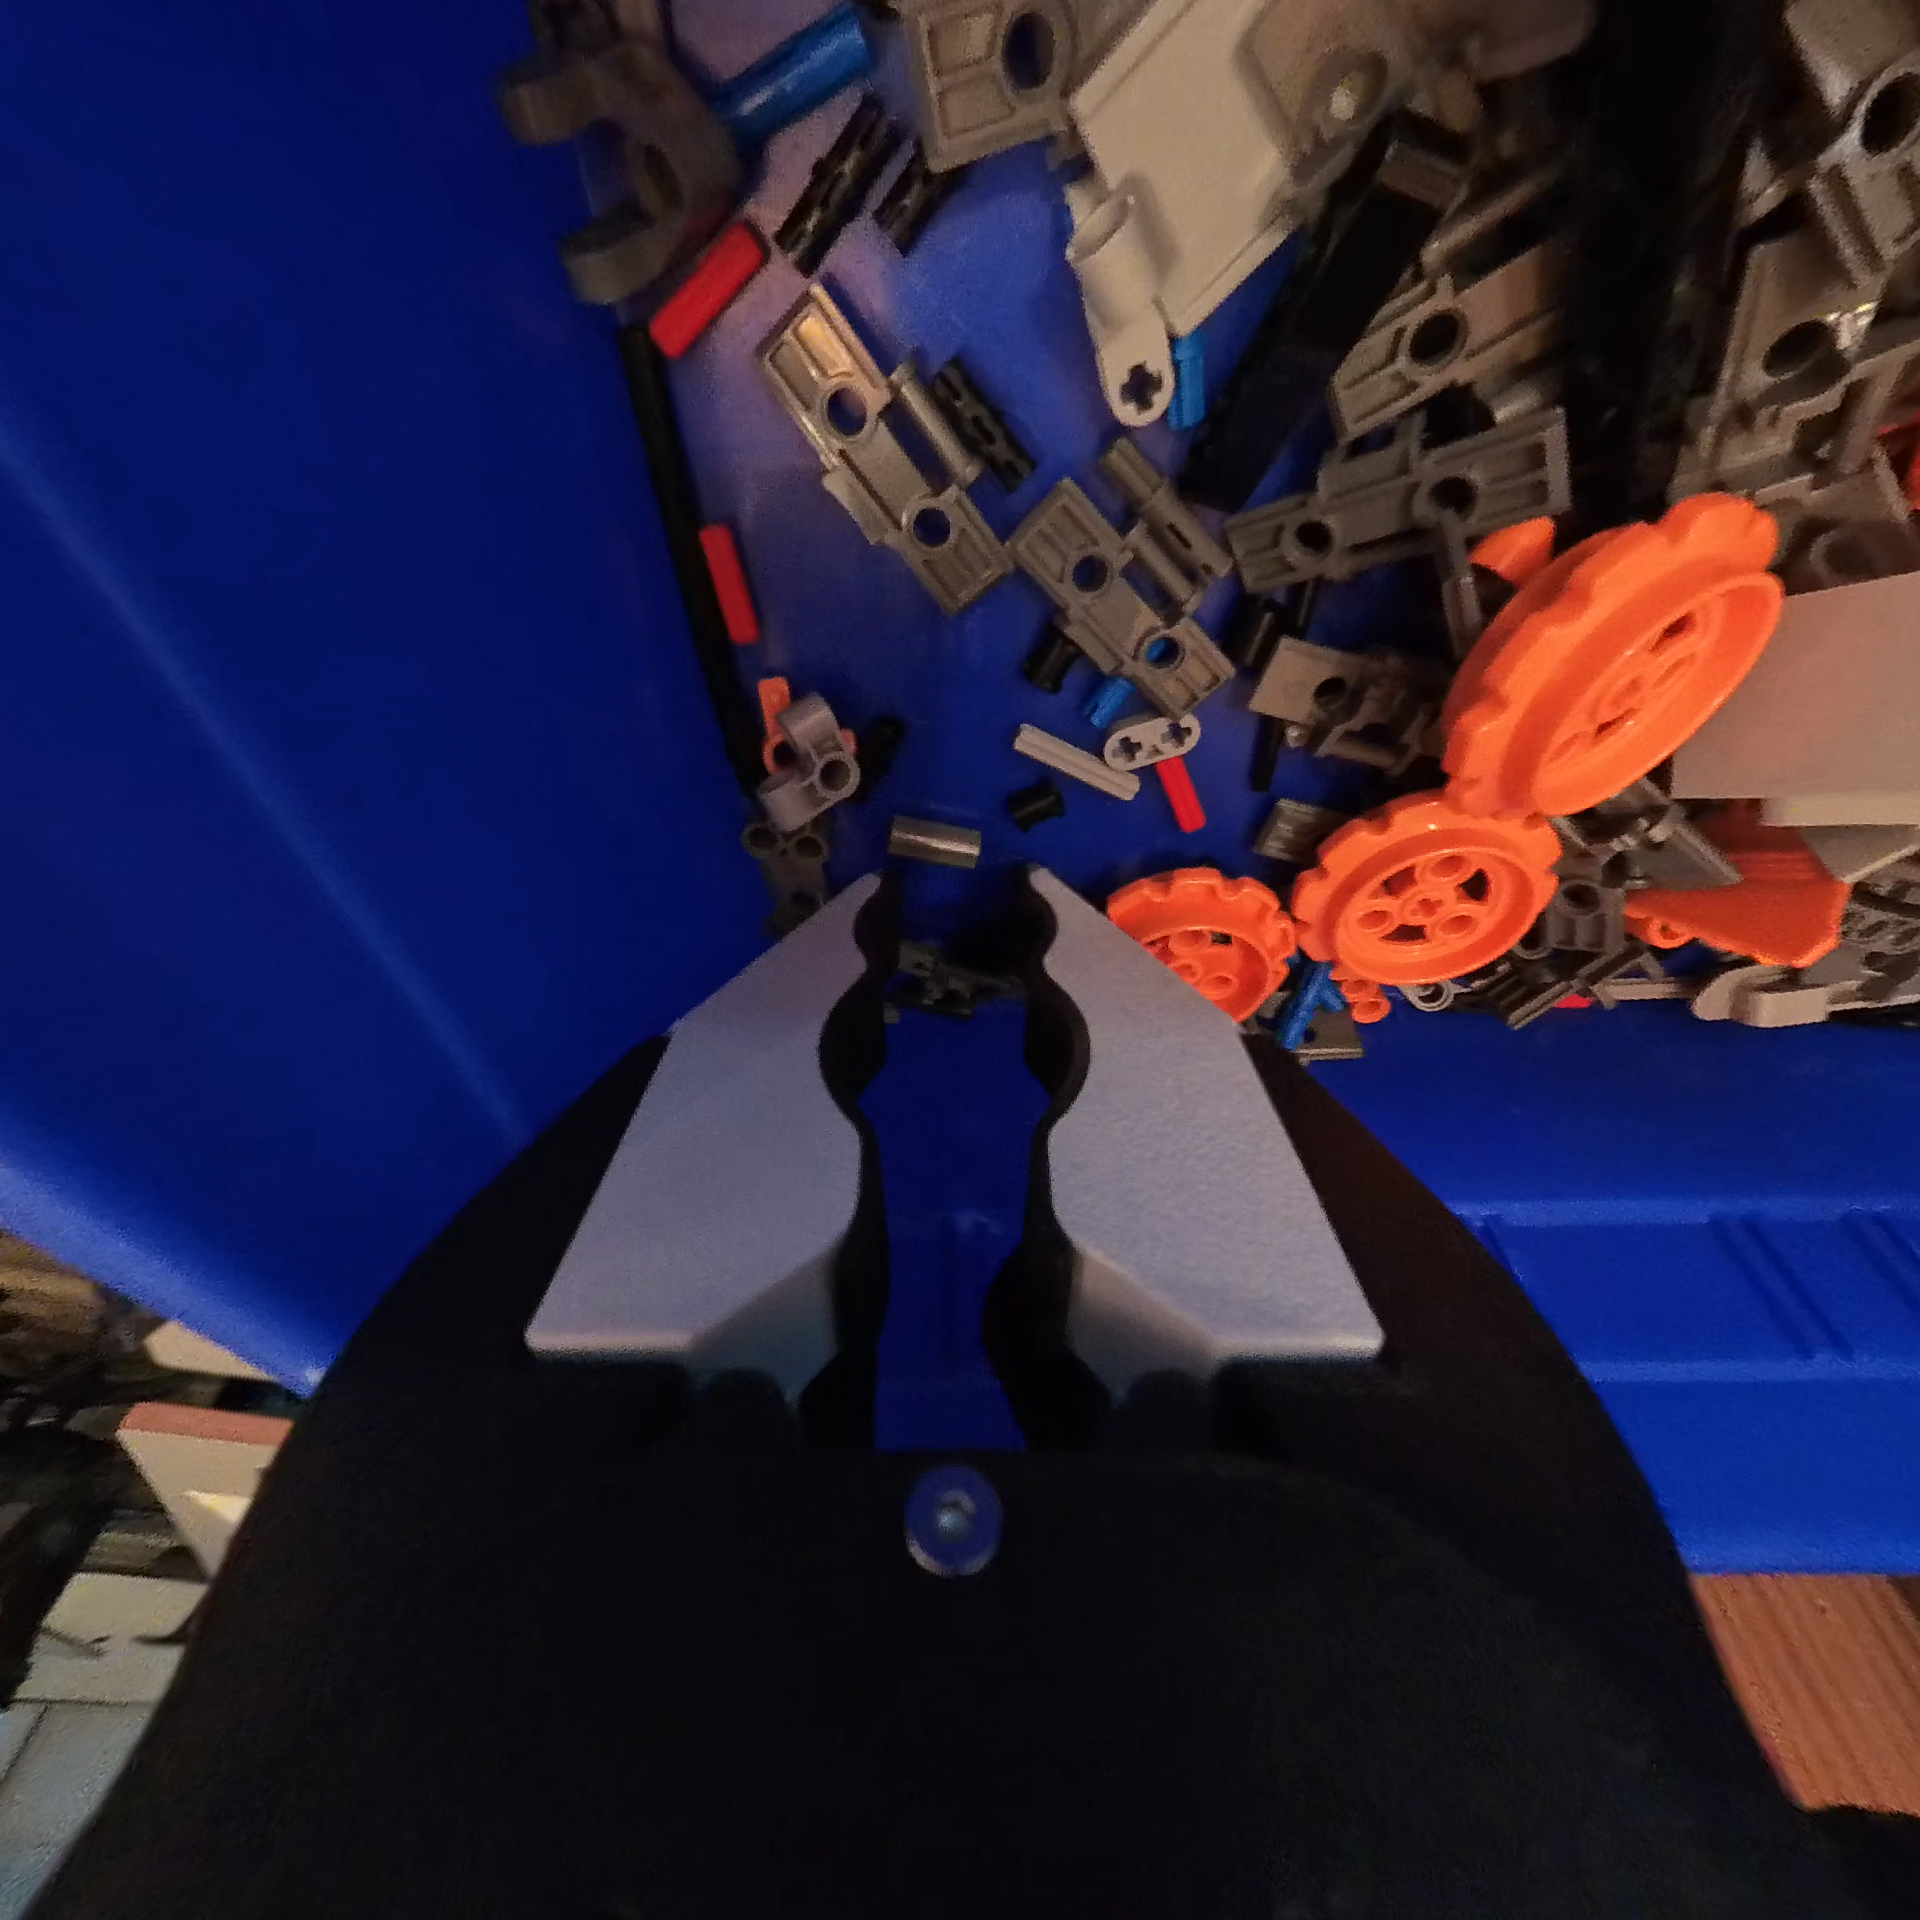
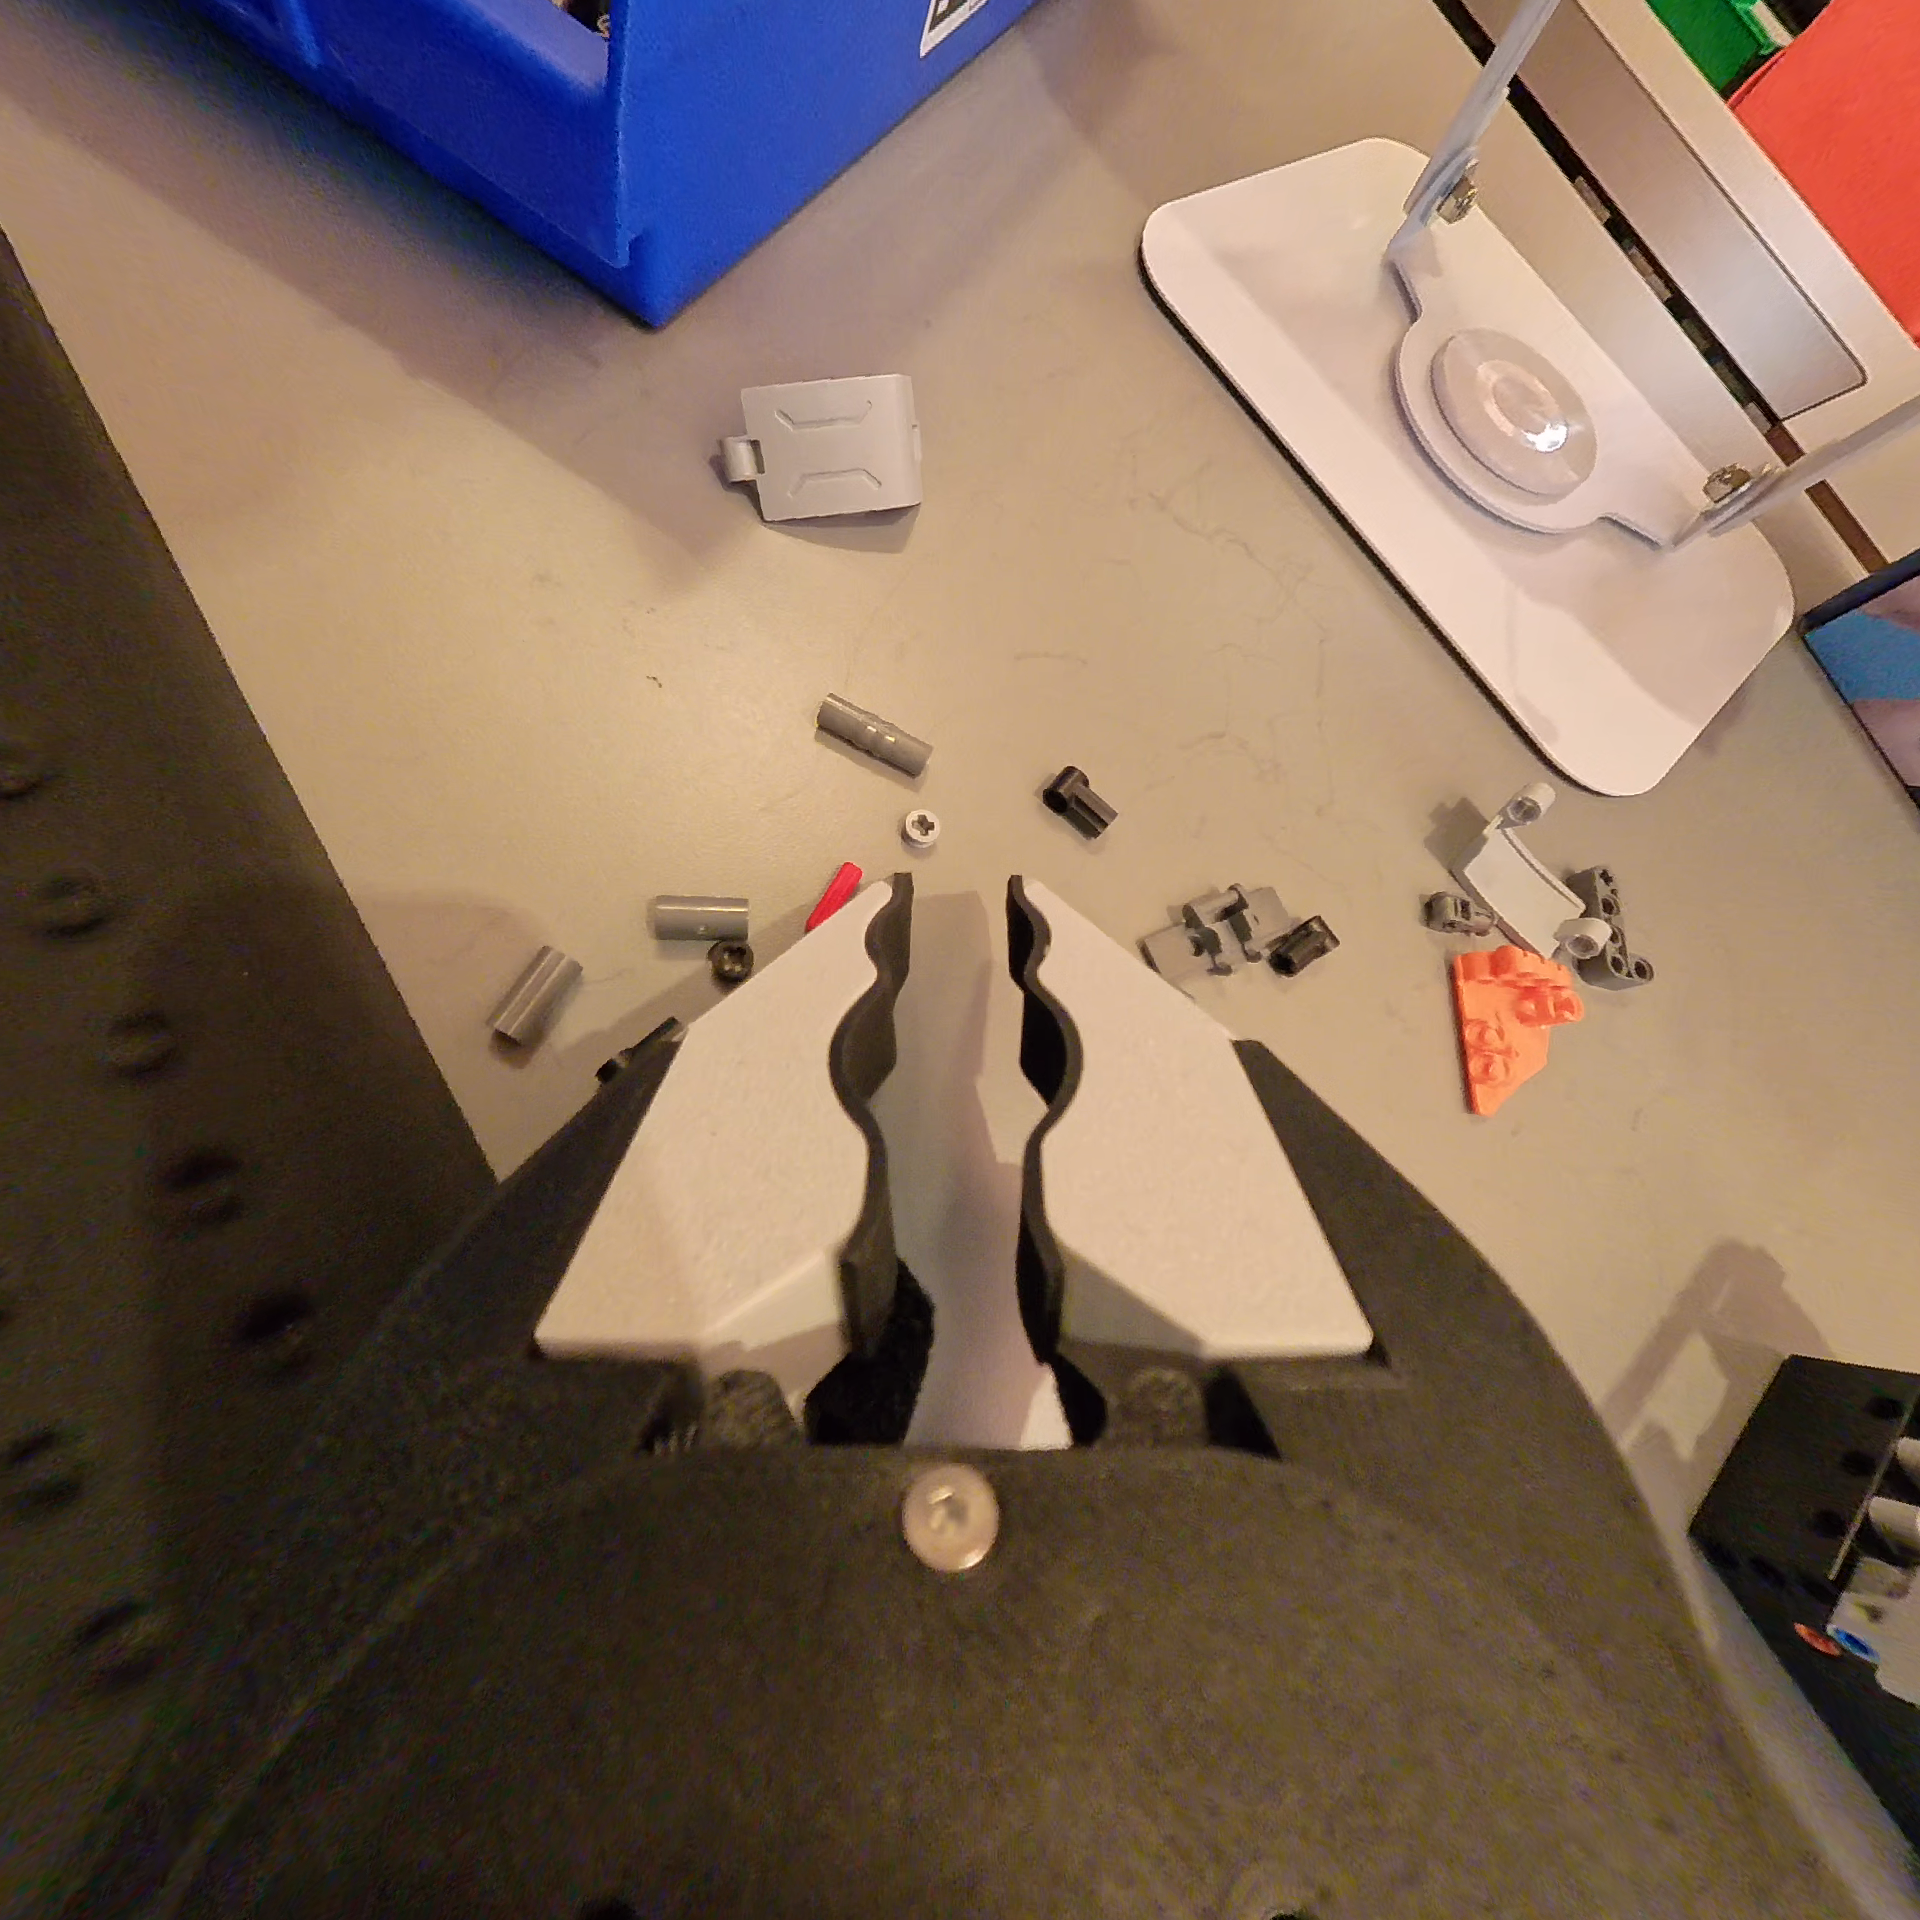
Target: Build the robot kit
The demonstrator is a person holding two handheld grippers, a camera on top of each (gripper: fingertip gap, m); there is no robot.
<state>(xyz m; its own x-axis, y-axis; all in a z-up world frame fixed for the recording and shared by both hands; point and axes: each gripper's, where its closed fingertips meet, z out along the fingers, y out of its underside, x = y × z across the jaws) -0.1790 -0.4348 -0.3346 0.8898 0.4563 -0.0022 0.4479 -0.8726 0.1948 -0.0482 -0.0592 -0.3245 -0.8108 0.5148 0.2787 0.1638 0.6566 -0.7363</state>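
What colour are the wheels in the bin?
Orange wheels, clearest in the left wrist view.

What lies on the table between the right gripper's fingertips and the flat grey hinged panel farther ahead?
In the right wrist view, between the right gripper and the grey panel: a small round grey bush, then a grey connector tube; otherwise bare table.

Inside the blue bin, bare floor shows only beside the left gripper; orange wheels and grey connectors crowd its right and front. On the grey table, the right gripper has open surface ahead, flanked by grey sleeves, a black pin and a white stand base
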